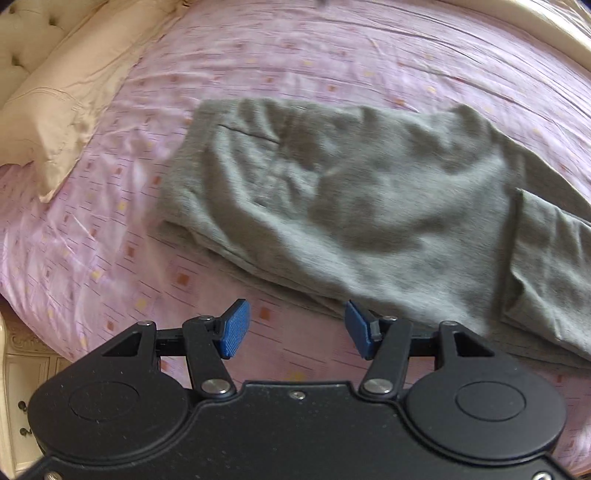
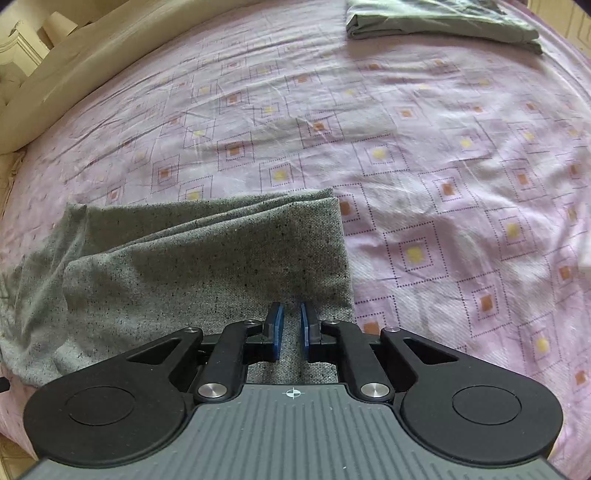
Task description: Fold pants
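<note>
Grey pants lie rumpled on the pink patterned bedsheet, waist end to the left, legs running off to the right. My left gripper is open and empty, just short of the pants' near edge. In the right wrist view the pants' leg ends lie stacked flat, hems to the right. My right gripper hangs over the near hem corner with its blue pads a narrow gap apart; grey cloth shows in the gap, but I cannot tell whether it is pinched.
A beige pillow and tufted headboard lie at the left. A folded green-grey garment sits at the far side of the bed. A cream bedside cabinet stands low left. The beige bed frame curves along the far left.
</note>
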A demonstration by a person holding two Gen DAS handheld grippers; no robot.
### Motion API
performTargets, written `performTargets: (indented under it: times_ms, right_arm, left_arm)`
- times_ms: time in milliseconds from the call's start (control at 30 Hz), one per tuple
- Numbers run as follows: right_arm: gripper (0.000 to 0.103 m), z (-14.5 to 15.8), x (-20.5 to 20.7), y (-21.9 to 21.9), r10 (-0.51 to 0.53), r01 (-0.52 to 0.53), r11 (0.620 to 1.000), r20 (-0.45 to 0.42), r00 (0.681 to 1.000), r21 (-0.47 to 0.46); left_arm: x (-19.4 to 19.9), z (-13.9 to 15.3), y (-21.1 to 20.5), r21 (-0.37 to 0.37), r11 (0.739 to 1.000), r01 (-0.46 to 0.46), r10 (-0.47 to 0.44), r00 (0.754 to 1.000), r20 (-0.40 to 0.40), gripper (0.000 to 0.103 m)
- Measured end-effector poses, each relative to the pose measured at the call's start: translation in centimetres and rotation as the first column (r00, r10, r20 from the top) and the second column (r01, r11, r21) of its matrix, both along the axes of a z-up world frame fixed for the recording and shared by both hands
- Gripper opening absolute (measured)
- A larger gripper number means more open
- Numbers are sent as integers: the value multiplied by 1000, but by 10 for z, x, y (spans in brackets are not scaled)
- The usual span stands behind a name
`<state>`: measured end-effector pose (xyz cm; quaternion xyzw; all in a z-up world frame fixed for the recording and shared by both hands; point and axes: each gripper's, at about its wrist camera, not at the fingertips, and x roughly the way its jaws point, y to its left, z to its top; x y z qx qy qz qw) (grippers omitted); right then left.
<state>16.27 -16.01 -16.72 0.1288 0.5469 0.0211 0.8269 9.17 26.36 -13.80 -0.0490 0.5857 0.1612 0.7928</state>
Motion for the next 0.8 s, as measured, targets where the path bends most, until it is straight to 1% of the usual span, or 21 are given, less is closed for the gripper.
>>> performTargets:
  times_ms: [100,167,300,400,467,533,600,633,667,700,733,800]
  right_arm:
    - [10,19,-10,17,-3,5,1000,80,997,-29]
    - [10,29,-12,32,-1,3,1000,108,994,-13]
    - [10,38,-17,72,7,-7,1000,103,995,1]
    - [10,39,-22,106,31,-32,999,98,995,7]
    - [10,41,-26,128,40,-41,999,94,995,11]
    - [10,42,-30,146,42,-44,999,89,995,20]
    - [10,44,-32,161,41,-43,999,85,996,22]
    - [10,44,-34,169,38,-40,999,81,996,24]
    - [10,45,-36,175,35,-36,999,77,996,24]
    - [10,45,-37,180,31,-33,999,71,997,23]
    - [10,45,-39,184,28,-30,999,65,997,23]
    - [10,46,-41,191,23,-24,1000,58,998,20]
  left_arm:
    - [4,1,25,10,1000,28,-28,999,17,63]
    - [9,2,41,21,998,60,-61,998,27,66]
    - [23,1,73,26,991,131,-132,990,41,68]
    - [34,-3,97,4,986,167,-167,985,46,70]
    - [42,-9,109,-15,982,191,-190,981,46,77]
    - [49,-20,119,-31,977,211,-210,977,43,79]
    - [57,-37,126,-53,970,235,-235,972,15,81]
    - [61,-47,128,-66,967,246,-247,969,-5,88]
    - [65,-56,130,-76,964,256,-258,966,-25,97]
    - [68,-62,132,-73,962,262,-265,963,-38,101]
    - [70,-66,134,-77,960,269,-272,962,-35,103]
    - [71,-70,142,-125,950,286,-290,957,-18,103]
